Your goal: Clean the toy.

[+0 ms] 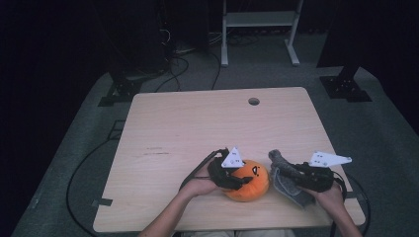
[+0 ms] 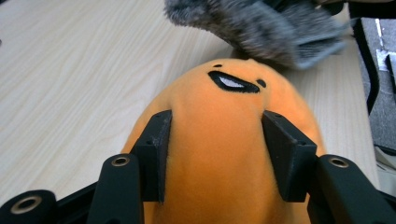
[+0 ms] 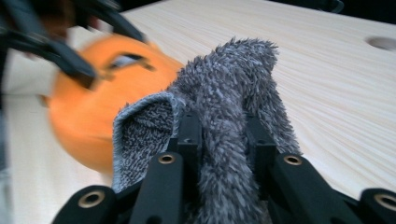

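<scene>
A round orange plush toy [image 1: 258,186] with a stitched black face lies near the table's front edge. My left gripper [image 1: 243,179] is shut on it; in the left gripper view both pads press into the plush [image 2: 224,149] on either side of the left gripper [image 2: 217,116]. Just right of it, my right gripper [image 1: 292,173] is shut on a fuzzy grey cloth [image 1: 280,159]. In the right gripper view the cloth [image 3: 233,88] stands up between the jaws of the right gripper [image 3: 223,127], with the blurred plush [image 3: 79,116] behind. The cloth [image 2: 261,28] hangs close over the plush's top.
The light wooden table [image 1: 197,123] has a round cable hole [image 1: 253,101] at the back. Dark cables [image 1: 79,168] run over the grey floor at the left. A white frame [image 1: 259,29] stands beyond the table.
</scene>
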### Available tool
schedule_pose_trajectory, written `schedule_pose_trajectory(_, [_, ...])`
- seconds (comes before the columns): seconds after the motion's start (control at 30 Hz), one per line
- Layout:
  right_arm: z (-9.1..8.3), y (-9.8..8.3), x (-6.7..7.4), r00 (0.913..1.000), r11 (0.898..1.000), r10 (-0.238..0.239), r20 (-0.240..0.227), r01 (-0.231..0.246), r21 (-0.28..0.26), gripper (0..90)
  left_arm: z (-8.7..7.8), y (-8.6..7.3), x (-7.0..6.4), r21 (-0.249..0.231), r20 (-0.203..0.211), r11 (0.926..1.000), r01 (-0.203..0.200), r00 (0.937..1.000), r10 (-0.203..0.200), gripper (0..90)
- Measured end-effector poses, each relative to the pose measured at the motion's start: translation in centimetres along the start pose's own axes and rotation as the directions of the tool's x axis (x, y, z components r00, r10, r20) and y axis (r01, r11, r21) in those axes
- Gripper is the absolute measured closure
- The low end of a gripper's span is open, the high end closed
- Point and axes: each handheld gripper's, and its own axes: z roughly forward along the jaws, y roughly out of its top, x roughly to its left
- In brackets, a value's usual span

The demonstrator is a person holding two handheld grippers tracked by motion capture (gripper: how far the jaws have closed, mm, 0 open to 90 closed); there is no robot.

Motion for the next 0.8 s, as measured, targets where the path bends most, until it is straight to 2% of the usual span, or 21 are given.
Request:
schedule_pose_trajectory(0.1, [0.0,-0.4,-0.9,0.9976,0.999,0.006,0.069,-0.009,0.035,68.1,-0.5,0.2,0.4,-0.006,-0.028,1.0000,-0.006,0.9996,0.006,48.0])
schedule_pose_trajectory(0.2, [-0.1,-0.7,-1.7,0.9949,0.999,0.032,0.095,-0.034,0.018,64.3,-1.1,0.2,1.1,-0.017,-0.052,0.9997,0.015,0.9985,-0.016,48.3])
schedule_pose_trajectory(0.3, [-0.1,-0.9,-2.2,0.9915,0.999,0.051,0.120,-0.053,0.013,56.1,-1.6,0.3,1.8,-0.021,-0.079,0.9995,0.023,0.9966,-0.024,48.2])
schedule_pose_trajectory(0.43, [-0.2,-0.9,-2.4,0.9890,0.997,0.071,0.130,-0.070,-0.010,50.6,-2.0,0.4,2.9,-0.018,-0.118,0.9995,0.028,0.9926,-0.029,48.1])
schedule_pose_trajectory(0.5, [-0.3,-0.8,-2.5,0.9890,0.997,0.079,0.125,-0.077,-0.016,50.6,-2.0,0.5,3.5,-0.020,-0.137,0.9993,0.031,0.9900,-0.034,48.2])
schedule_pose_trajectory(0.63, [-0.1,-0.8,-2.4,0.9898,0.997,0.077,0.119,-0.077,-0.011,49.6,-1.8,0.8,4.8,-0.005,-0.172,0.9993,0.037,0.9843,-0.037,47.9])
schedule_pose_trajectory(0.8, [0.2,-0.5,-2.1,0.9920,0.998,0.061,0.111,-0.060,-0.006,47.5,-1.1,0.3,6.0,0.007,-0.206,0.9979,0.065,0.9766,-0.062,46.9])
